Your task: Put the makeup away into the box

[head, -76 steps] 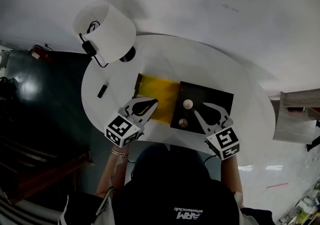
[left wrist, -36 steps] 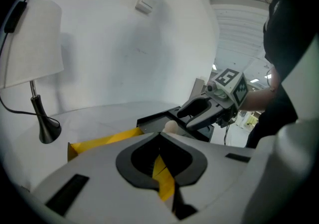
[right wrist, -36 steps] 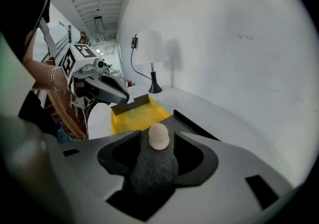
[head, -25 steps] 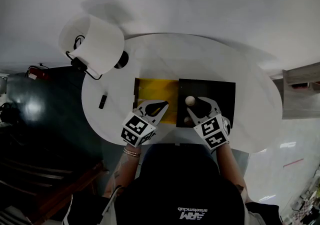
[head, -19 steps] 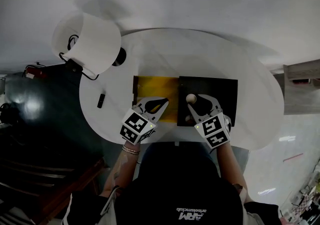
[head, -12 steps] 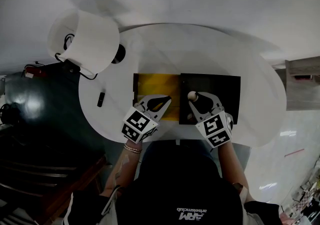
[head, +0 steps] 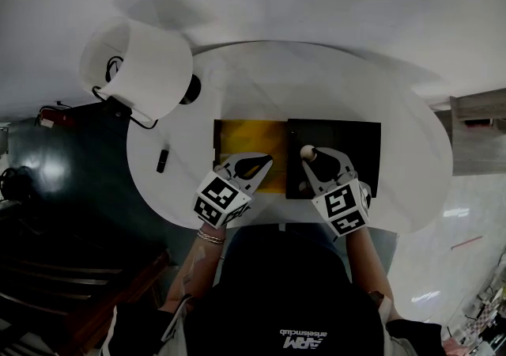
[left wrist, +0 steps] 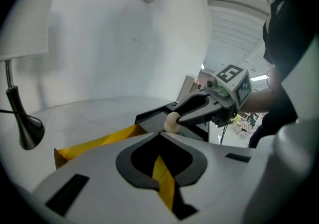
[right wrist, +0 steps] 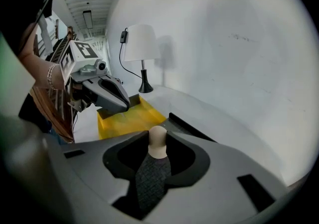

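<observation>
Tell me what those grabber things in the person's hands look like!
The left gripper and right gripper are pale grey plastic, each with two curved jaws lined in black. Each carries a cube covered in black-and-white square markers. The person wears bracelets on the left wrist and a black top.

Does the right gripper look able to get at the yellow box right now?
Probably yes. The right gripper, whose jaws have just been closing on the sponge, sits beside the open yellow box; the left gripper only holds its near rim.
</observation>
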A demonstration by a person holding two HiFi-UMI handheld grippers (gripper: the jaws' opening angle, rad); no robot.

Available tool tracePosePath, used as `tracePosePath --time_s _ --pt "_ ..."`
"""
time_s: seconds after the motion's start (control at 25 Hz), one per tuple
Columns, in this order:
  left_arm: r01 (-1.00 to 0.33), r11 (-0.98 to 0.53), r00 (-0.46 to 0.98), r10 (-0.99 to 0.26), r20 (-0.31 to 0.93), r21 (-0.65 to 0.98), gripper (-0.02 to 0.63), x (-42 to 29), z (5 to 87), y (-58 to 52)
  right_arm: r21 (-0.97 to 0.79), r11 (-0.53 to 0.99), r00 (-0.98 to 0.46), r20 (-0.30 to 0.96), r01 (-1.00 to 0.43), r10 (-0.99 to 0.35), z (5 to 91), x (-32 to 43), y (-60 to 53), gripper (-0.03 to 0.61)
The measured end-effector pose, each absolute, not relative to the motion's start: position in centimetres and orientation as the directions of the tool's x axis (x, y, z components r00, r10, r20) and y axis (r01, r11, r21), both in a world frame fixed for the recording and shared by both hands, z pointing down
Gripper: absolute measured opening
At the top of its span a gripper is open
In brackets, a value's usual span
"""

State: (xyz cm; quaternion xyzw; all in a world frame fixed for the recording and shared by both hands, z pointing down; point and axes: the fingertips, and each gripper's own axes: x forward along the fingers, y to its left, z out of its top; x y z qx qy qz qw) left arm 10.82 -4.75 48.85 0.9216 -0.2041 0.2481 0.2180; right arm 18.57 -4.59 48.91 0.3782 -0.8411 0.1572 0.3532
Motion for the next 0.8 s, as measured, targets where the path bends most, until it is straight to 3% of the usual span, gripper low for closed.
tracePosePath --time_s 0.8 --pt "-0.481 -0.838 0.808 -0.311 0.5 0.258 0.017 9.0 46.3 -3.9 0.084 0.684 -0.465 0.674 -0.725 -0.574 45.4 16.4 -5.9 0.123"
